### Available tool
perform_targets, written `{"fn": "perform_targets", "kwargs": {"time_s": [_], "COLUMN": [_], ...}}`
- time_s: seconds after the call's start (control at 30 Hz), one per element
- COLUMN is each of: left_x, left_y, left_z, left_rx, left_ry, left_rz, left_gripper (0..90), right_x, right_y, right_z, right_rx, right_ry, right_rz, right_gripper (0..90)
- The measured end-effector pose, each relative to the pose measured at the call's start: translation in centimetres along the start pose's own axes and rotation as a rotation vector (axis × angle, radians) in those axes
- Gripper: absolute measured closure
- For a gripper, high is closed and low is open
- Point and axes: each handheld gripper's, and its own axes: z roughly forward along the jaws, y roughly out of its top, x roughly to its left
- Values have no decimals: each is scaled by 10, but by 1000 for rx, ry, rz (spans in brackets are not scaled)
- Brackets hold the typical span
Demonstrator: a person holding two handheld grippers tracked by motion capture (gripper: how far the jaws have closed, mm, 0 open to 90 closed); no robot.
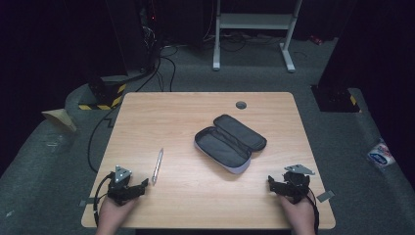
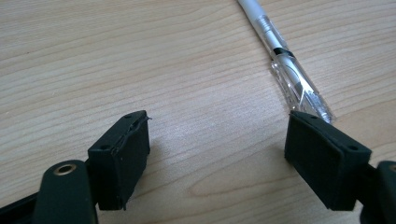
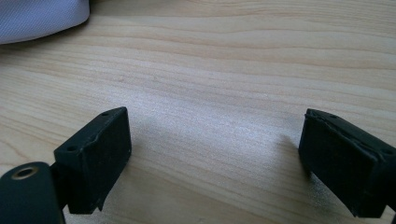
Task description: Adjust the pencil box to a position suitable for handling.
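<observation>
A silver and clear pen (image 1: 157, 165) lies on the wooden table (image 1: 205, 205), left of the middle. An open grey pencil case (image 1: 229, 142) with a pale lilac outside sits right of the middle, its lid folded back. My left gripper (image 1: 139, 188) rests low at the front left, open, just short of the pen's near end. In the left gripper view the pen (image 2: 285, 58) runs up from beside the right jaw, and bare wood fills the gap of the gripper (image 2: 217, 149). My right gripper (image 1: 272, 185) is open at the front right, nothing between its jaws (image 3: 215, 154). The case's pale corner (image 3: 37, 16) shows ahead.
A round grey cable grommet (image 1: 241, 105) sits near the table's far edge. Beyond the table stand a white desk frame (image 1: 254, 29) and black cabinets on grey carpet. A plastic bag (image 1: 380, 155) lies on the floor at the right.
</observation>
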Motion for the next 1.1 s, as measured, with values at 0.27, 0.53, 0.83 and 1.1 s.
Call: {"fn": "perform_targets", "kwargs": {"time_s": [0.27,0.53,0.83,1.1], "left_x": [0,0,1,0], "left_y": [1,2,1,0], "left_z": [1,2,0,0], "left_rx": [3,4,-3,-6], "left_ry": [-3,-3,13,12], "left_rz": [-3,-4,-11,-21], "left_gripper": [225,229,262,263], "right_x": [-2,-2,-1,-1], "right_y": [0,3,2,1], "right_z": [0,3,1,0], "right_rx": [-11,-12,-13,-17], "right_ry": [-12,-22,-33,-33], "right_rz": [10,21,29,24], "right_gripper": [133,136,144,155]}}
